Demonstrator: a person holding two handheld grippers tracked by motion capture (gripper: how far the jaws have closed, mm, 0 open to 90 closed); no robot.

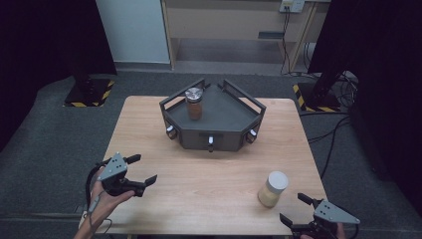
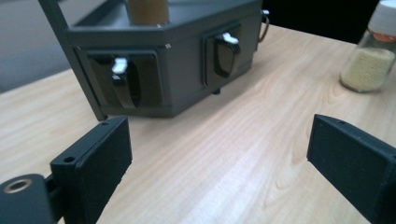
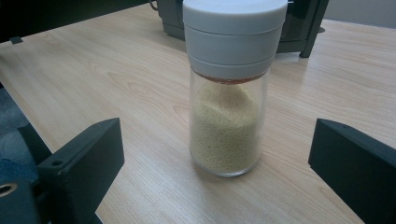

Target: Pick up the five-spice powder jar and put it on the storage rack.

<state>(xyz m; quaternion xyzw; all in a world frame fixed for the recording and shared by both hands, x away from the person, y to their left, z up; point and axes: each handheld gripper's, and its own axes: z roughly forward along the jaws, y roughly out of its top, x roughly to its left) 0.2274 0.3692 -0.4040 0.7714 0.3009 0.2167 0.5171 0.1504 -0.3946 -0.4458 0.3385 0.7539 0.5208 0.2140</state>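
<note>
Nearest the high camera, at the bottom edge, are the two hand-held grippers; the left gripper (image 1: 144, 170) sits over the table's near left corner with its jaws spread and nothing between them, and the right gripper (image 1: 294, 209) hangs at the near right corner, jaws likewise apart and empty. The wooden table (image 1: 149, 129) is the largest thing; toward its far side stands a dark grey angled rack (image 1: 229, 117) with railed edges. On the rack's top a jar of brown powder (image 1: 194, 103) with a metal lid stands upright; the left gripper view cuts that jar off above its lower body, yet it shows the rack's front panels bearing black hooks (image 2: 125, 83) with white tips, which from above are mere dots. The spice jar of pale yellow grains (image 1: 272, 189), white-capped, stands upright on the table near the right gripper, apart from it; the right gripper view places it ahead of the open jaws, untouched, and reveals an orange ring under the cap.
</note>
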